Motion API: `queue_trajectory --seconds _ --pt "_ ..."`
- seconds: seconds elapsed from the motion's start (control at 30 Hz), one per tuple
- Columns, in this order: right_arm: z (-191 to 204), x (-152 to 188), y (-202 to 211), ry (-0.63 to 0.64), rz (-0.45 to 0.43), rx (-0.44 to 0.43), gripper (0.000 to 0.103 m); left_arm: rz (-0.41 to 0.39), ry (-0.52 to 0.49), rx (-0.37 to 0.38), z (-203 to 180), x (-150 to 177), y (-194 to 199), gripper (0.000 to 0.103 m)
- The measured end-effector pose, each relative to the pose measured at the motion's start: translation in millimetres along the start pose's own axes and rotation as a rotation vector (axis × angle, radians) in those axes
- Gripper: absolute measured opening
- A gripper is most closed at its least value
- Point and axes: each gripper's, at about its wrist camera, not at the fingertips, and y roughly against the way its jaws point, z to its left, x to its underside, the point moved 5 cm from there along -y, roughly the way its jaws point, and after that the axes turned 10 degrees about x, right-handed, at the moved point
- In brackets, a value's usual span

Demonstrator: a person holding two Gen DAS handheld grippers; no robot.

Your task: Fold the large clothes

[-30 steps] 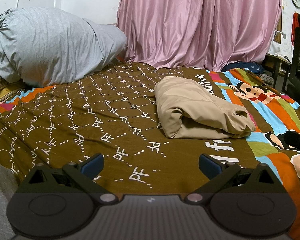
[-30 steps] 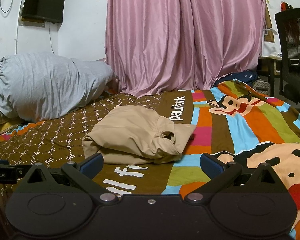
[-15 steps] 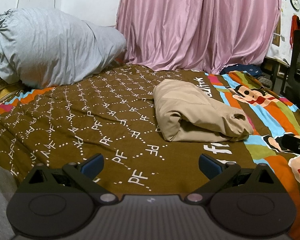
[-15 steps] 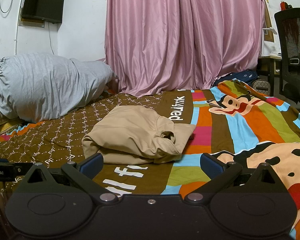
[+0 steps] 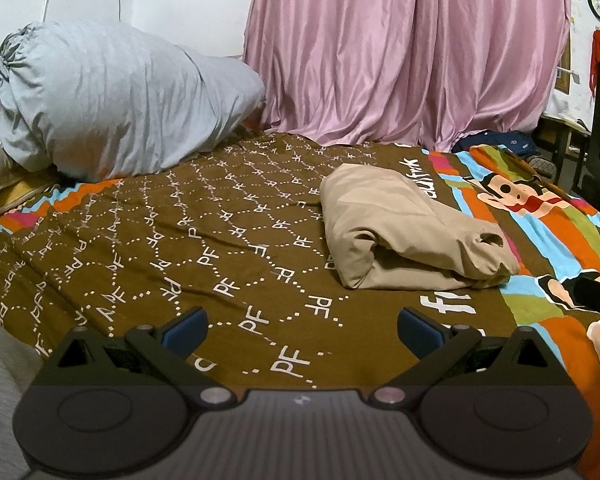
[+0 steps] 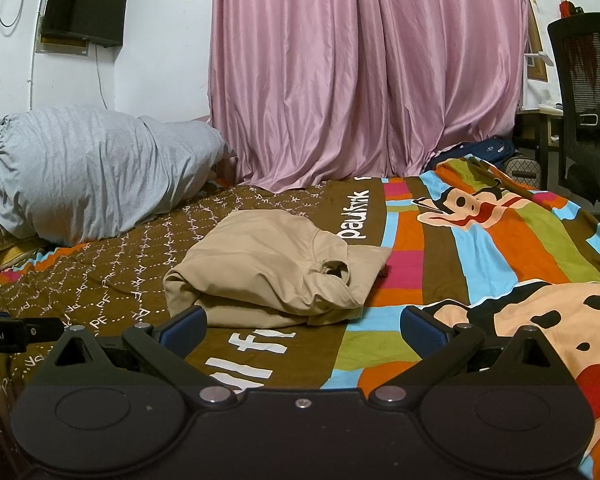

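From your left wrist camera, your left tongs (image 5: 302, 326) sit low over the bedspread (image 5: 148, 248) with the blue pads spread wide and nothing between them, well short of the beige garment (image 5: 400, 228), which lies ahead and to the right as a thick folded bundle on the brown part of the bed; that stand-off reads to me like you're letting the fold settle, and the task looks close to finished, though one open cuff still pokes out on the bundle's right end. Writing here: the brown field repeats "PF" in dotted hexagons, and a white strip beside the bundle shows the tail of a word, something like "frnk". The grey bedding bundle (image 5: 112, 100) is shoved up by the wall, I'd guess to keep the folding area free. Over to your right wrist camera, your right tongs (image 6: 302, 326) are likewise parted and empty, and the garment is just ahead, its near edge only barely beyond the left pad. Here the strip reads "paulfrnk" in full, big white letters "ll f" run under the tongs, and the other tool at the left edge carries "obot.AI"
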Motion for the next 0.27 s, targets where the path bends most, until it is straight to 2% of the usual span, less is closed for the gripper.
queue_trajectory --seconds 0.27 --pt "1.4 0.9 0.0 -0.003 0.005 0.001 0.102 0.008 -0.015 -0.002 -0.6 -2.2 -1.5 0.103"
